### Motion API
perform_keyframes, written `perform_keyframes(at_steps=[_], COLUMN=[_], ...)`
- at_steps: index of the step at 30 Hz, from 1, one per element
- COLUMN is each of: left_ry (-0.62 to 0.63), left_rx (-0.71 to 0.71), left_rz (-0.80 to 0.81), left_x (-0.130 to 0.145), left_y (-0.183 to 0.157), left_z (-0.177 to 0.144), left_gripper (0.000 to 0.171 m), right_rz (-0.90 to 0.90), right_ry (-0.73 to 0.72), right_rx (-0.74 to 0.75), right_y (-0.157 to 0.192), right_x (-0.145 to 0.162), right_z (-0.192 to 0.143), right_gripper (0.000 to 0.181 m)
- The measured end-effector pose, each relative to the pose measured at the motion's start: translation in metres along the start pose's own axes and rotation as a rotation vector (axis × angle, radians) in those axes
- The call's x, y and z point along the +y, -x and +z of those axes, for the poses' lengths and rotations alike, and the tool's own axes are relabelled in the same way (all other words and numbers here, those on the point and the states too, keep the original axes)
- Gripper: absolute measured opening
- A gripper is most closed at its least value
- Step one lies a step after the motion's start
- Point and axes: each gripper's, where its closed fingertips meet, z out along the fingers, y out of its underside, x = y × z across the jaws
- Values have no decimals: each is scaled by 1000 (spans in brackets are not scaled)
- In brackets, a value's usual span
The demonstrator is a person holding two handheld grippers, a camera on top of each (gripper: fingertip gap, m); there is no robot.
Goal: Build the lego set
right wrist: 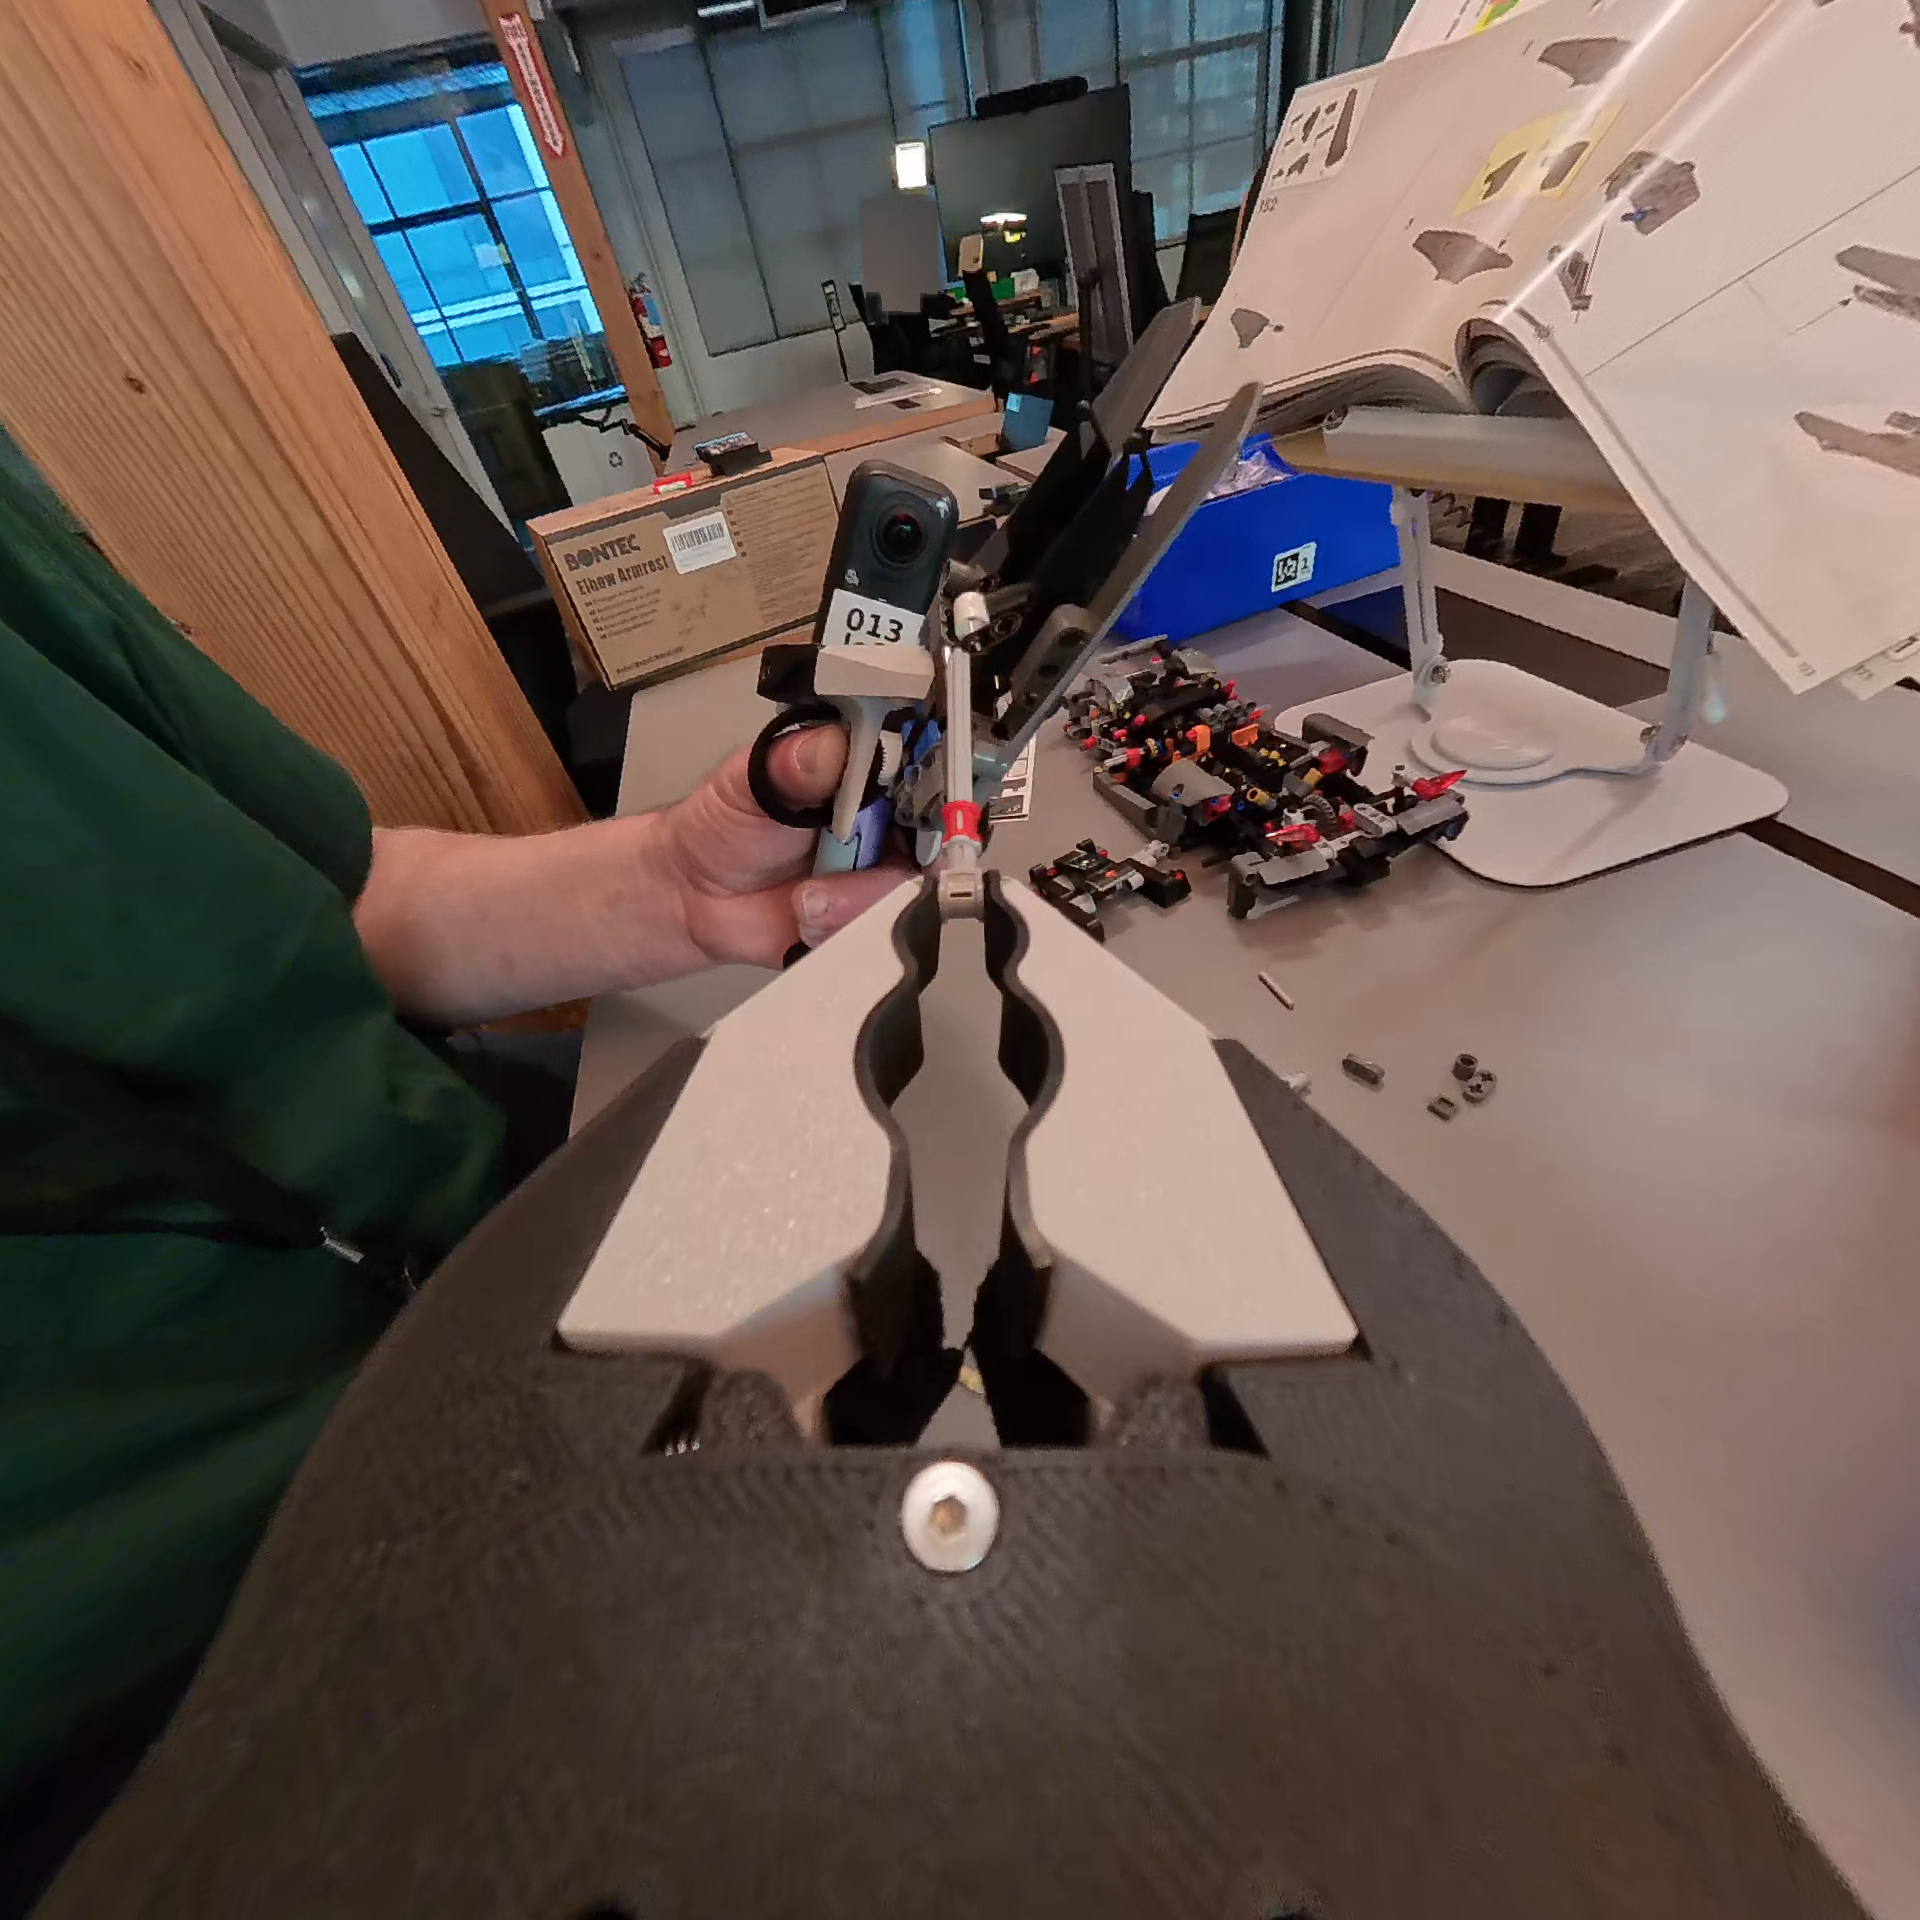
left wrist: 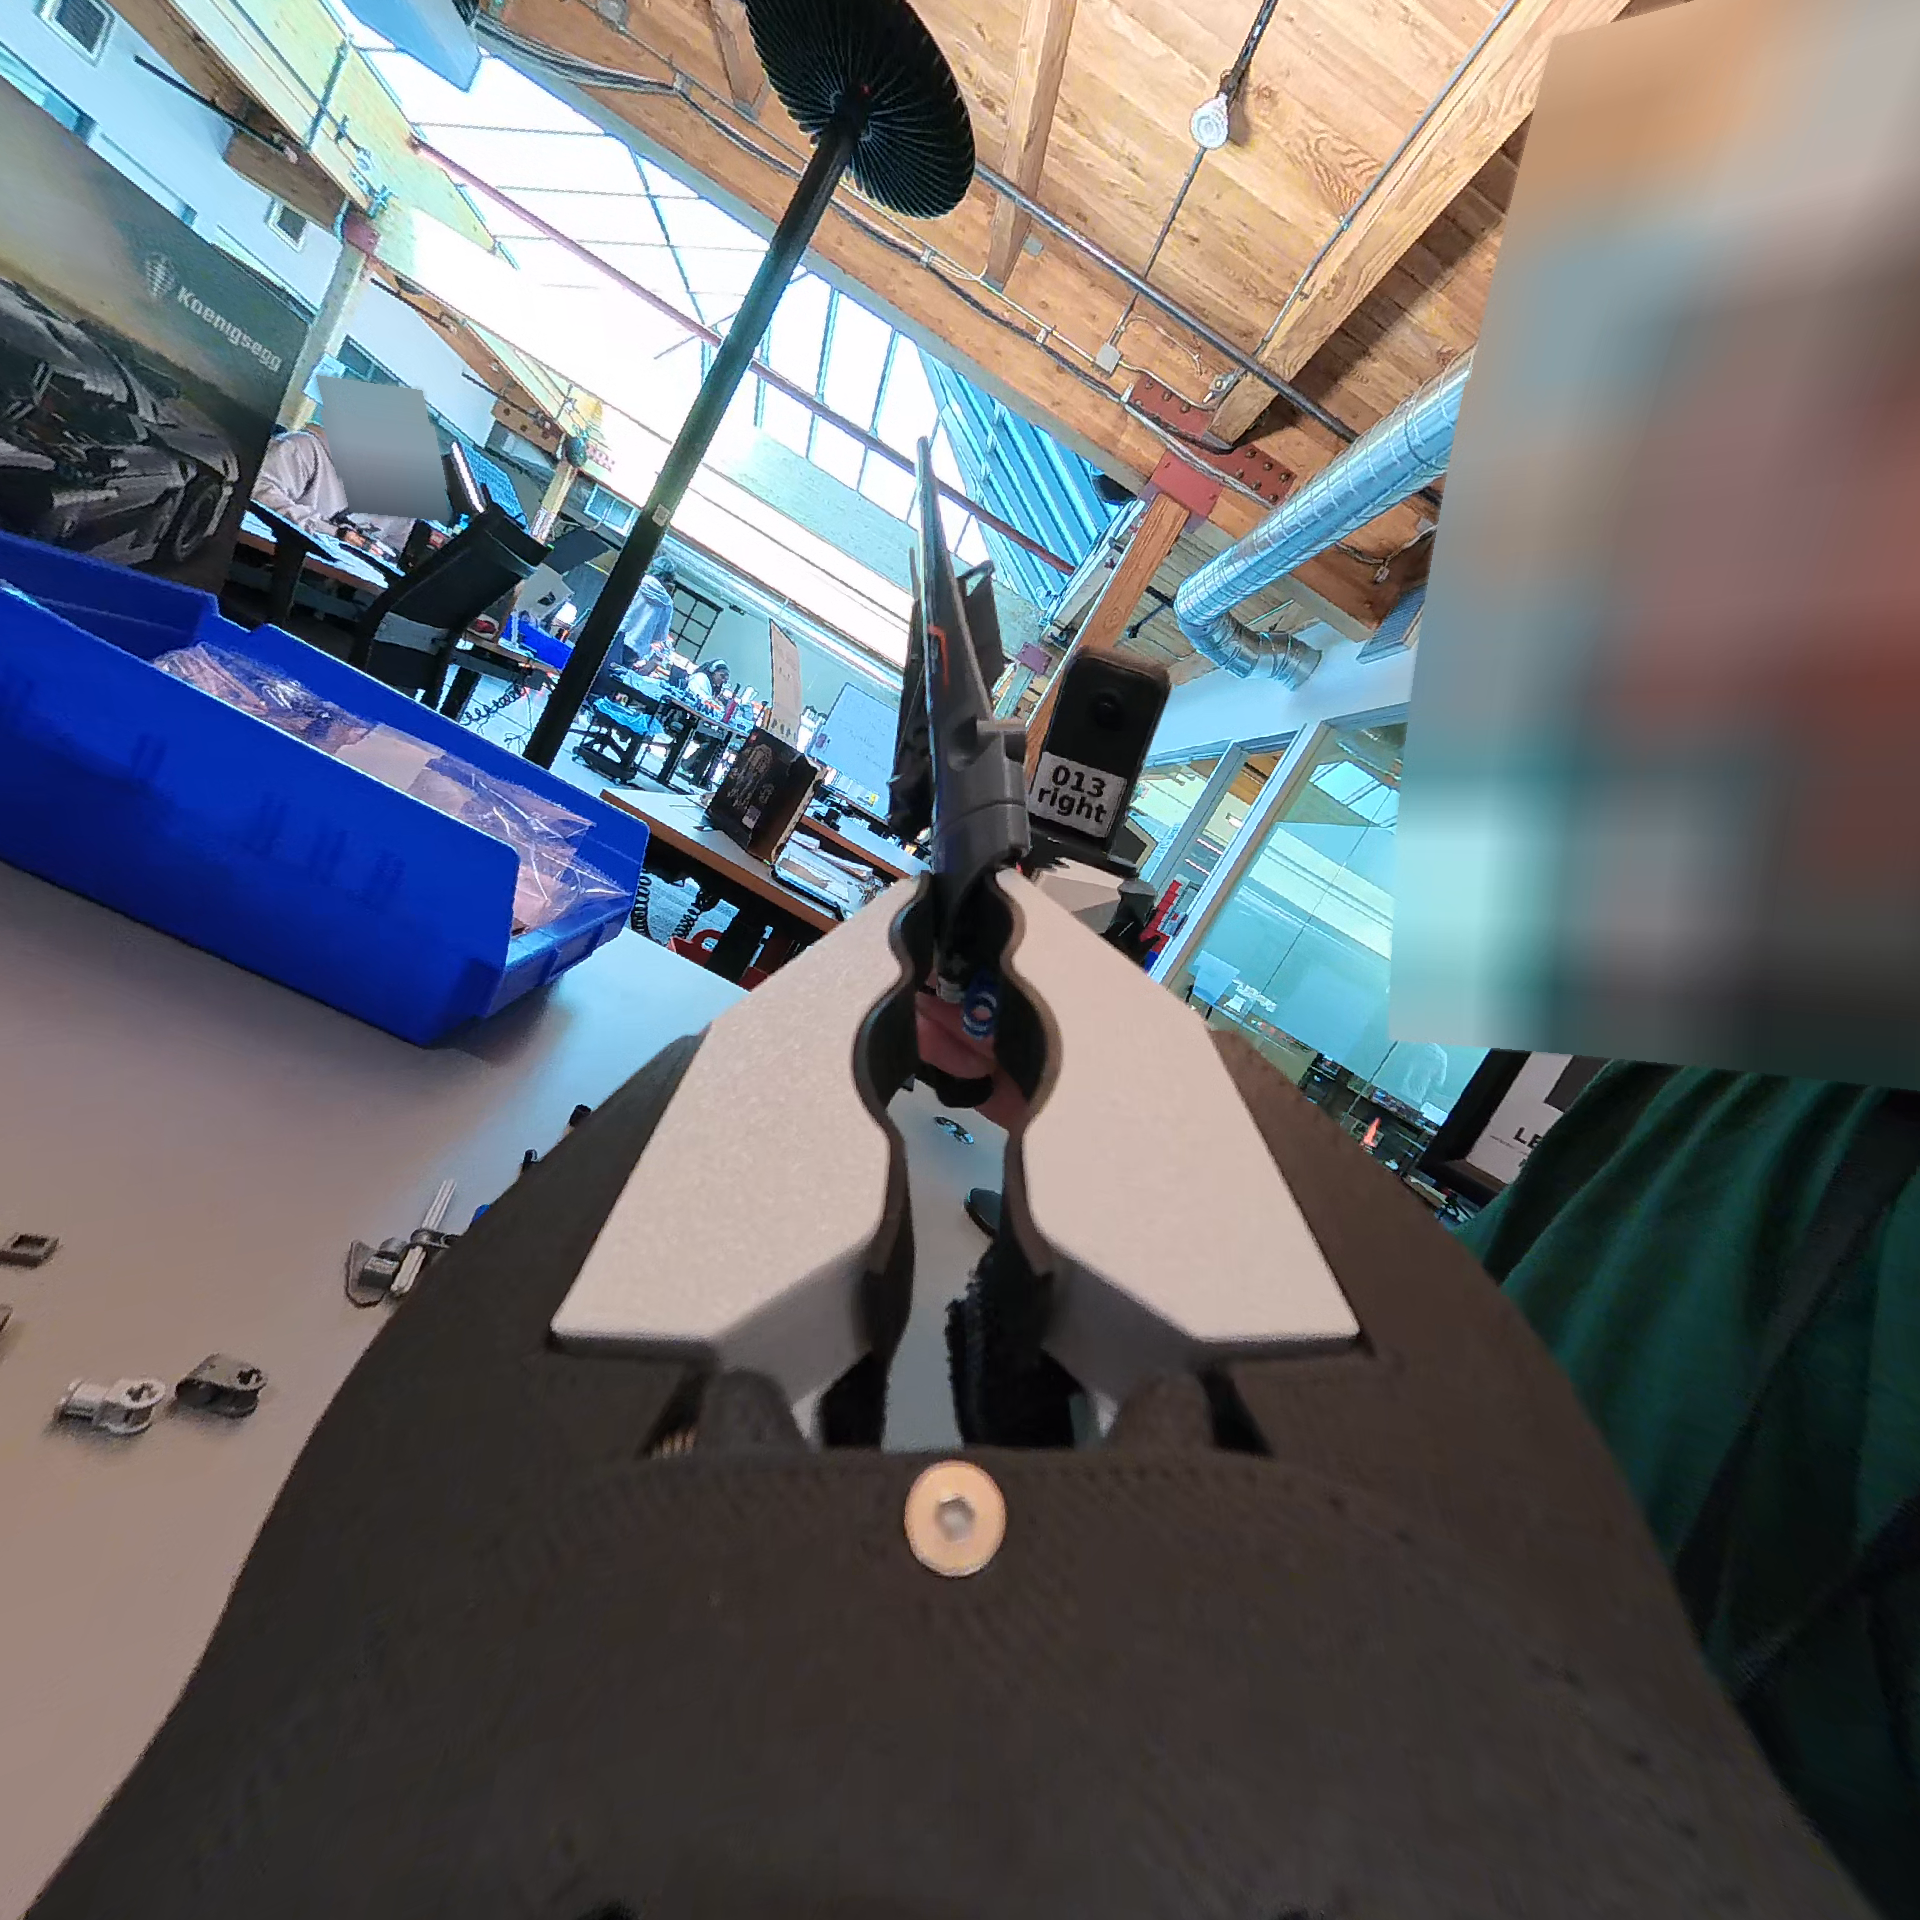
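In the left wrist view my left gripper (left wrist: 958, 902) is shut on the base of a dark grey panel assembly (left wrist: 951, 675) that points upward. The right gripper's camera (left wrist: 1101, 717) shows just behind it. In the right wrist view my right gripper (right wrist: 961, 899) is shut on the light grey connector (right wrist: 961, 896) at the end of a thin grey rod with a red bush (right wrist: 961, 821). The rod runs up into the same panel assembly (right wrist: 1091, 540), which the left gripper (right wrist: 878, 790) holds in a hand above the table's edge.
A part-built car chassis (right wrist: 1257, 769) and a small black sub-assembly (right wrist: 1107, 873) lie on the grey table (right wrist: 1558, 1195). An open instruction booklet (right wrist: 1621, 249) rests on a white stand (right wrist: 1558, 790). A blue bin (left wrist: 260, 790) holds plastic bags. Small grey parts lie loose (left wrist: 156, 1397) (right wrist: 1455, 1081). One gripper's finger ends stand about 7 centimetres off the other's.
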Motion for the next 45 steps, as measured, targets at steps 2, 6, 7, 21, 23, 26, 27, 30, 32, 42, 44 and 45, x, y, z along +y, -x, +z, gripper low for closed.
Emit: perform_keyframes(at_steps=[2,6,7,21,23,26,27,30,32,42,44,45], left_ry=[-4,1,4,18,23,28,28,32,37,56,70,80], left_rx=[5,8,6,-4,-7,-10,-9,-11,-14,-31,-36,-37], left_rz=[-2,2,4,19,24,31,31,36,40,81,91,98], left_x=[0,0,1,2,2,3,3,4,4,3,5,7], left_y=[0,-1,-1,2,2,2,2,2,3,5,6,6], left_z=[0,1,1,1,1,1,1,2,2,1,1,1], left_gripper=[5,5,5,5,5,5,5,5,5,5,5,5], right_rz=[2,19,28,44,55,54,53,55,63,124,146,158], right_ry=[-8,10,23,74,88,93,99,108,112,113,89,79], right_rx=[-1,-1,2,-44,-43,-47,-49,-50,-43,-124,-157,-170], right_y=[0,-3,-4,-1,-3,-3,-3,-4,-6,-2,0,0], right_x=[-1,2,3,7,7,6,6,7,7,8,5,4], right_z=[-1,-2,-2,0,-1,-2,-2,-3,-3,-1,-1,0], right_gripper=[6,6,6,6,6,6,6,6,6,6,6,6])
